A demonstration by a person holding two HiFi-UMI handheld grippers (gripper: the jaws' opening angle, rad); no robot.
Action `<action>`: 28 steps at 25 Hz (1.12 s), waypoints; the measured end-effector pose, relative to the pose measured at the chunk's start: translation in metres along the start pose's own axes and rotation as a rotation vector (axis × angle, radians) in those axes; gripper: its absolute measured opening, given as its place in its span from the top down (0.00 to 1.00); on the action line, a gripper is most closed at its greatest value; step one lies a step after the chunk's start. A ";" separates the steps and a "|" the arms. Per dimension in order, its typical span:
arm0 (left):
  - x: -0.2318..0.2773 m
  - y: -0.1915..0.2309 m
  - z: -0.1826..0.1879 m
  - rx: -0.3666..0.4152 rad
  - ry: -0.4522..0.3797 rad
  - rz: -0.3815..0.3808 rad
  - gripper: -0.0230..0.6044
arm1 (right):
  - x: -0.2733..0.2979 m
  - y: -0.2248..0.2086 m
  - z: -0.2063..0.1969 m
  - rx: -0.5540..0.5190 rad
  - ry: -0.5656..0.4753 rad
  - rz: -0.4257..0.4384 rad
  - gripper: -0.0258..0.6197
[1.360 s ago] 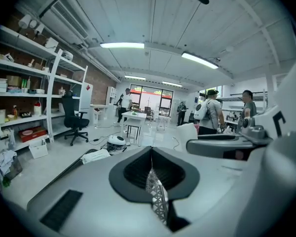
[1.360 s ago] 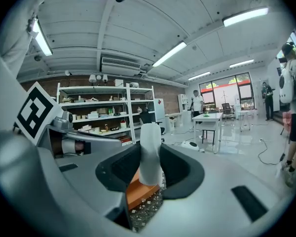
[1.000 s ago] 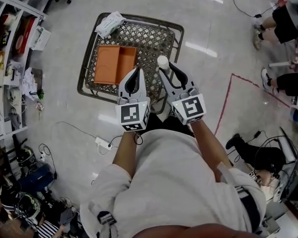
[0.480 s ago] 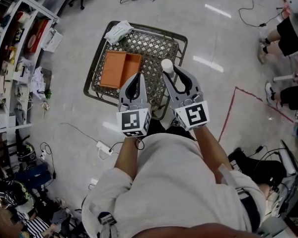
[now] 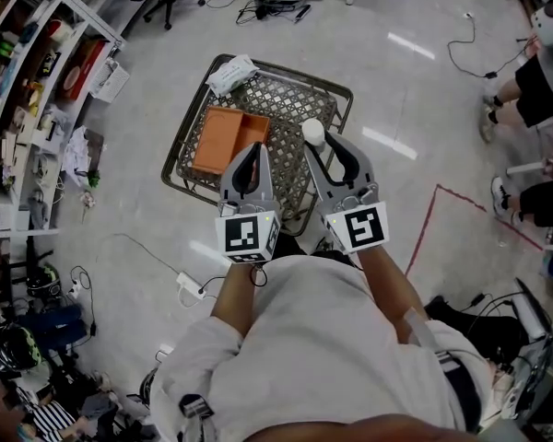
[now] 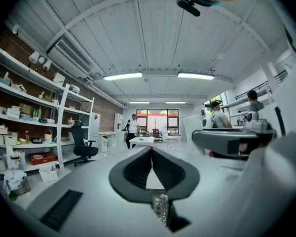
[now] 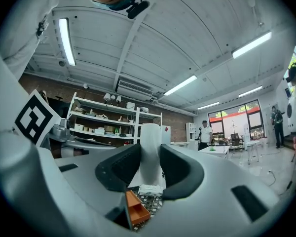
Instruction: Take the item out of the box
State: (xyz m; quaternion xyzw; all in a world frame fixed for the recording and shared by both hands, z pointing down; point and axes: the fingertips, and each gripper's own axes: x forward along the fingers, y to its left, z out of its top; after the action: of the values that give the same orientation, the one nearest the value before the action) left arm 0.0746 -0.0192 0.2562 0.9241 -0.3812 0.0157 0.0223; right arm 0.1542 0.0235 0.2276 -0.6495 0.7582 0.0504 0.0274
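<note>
You are reaching both arms out ahead of your chest, your bare left forearm and bare right forearm lying side by side in the middle of the head view. Your left grey-and-white two-jaw gripper is pointing toward the top of the frame, its dark jaws meeting at the tips with nothing between them. Just to its right, your right grey-and-white two-jaw gripper is clamping a white cylinder.

The lower part of the white cylinder is hidden between the jaws of the right gripper; the near right corner of the orange box is covered by the left gripper.
</note>
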 end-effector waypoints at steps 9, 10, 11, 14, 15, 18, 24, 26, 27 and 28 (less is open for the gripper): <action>-0.004 -0.003 0.010 0.001 -0.041 -0.004 0.95 | -0.001 0.003 0.008 -0.013 -0.010 0.007 0.77; -0.003 -0.003 0.010 0.001 -0.042 -0.006 0.95 | -0.001 0.003 0.009 -0.012 -0.013 0.008 0.77; -0.003 -0.004 0.010 0.001 -0.041 -0.007 0.95 | -0.001 0.003 0.010 -0.011 -0.016 0.008 0.77; -0.001 -0.005 0.008 0.002 -0.036 -0.011 0.95 | -0.001 0.001 0.010 -0.011 -0.021 0.007 0.77; 0.000 -0.006 0.007 0.002 -0.035 -0.014 0.95 | -0.001 0.000 0.010 -0.011 -0.022 0.005 0.77; 0.002 -0.010 0.005 0.003 -0.036 -0.022 0.95 | -0.001 -0.003 0.010 -0.011 -0.027 0.001 0.77; 0.006 -0.012 0.011 -0.001 -0.037 -0.035 0.95 | -0.002 -0.007 0.015 -0.017 -0.022 -0.013 0.77; 0.010 -0.012 0.011 -0.004 -0.034 -0.039 0.95 | 0.000 -0.010 0.015 -0.016 -0.017 -0.017 0.77; 0.013 -0.012 0.011 -0.006 -0.032 -0.040 0.95 | 0.002 -0.012 0.015 -0.017 -0.016 -0.018 0.77; 0.015 -0.011 0.010 -0.008 -0.031 -0.041 0.95 | 0.003 -0.013 0.014 -0.018 -0.016 -0.019 0.77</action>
State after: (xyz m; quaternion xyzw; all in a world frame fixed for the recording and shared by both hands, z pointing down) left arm 0.0934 -0.0223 0.2465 0.9318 -0.3625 -0.0007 0.0202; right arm 0.1665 0.0202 0.2127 -0.6565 0.7512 0.0621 0.0281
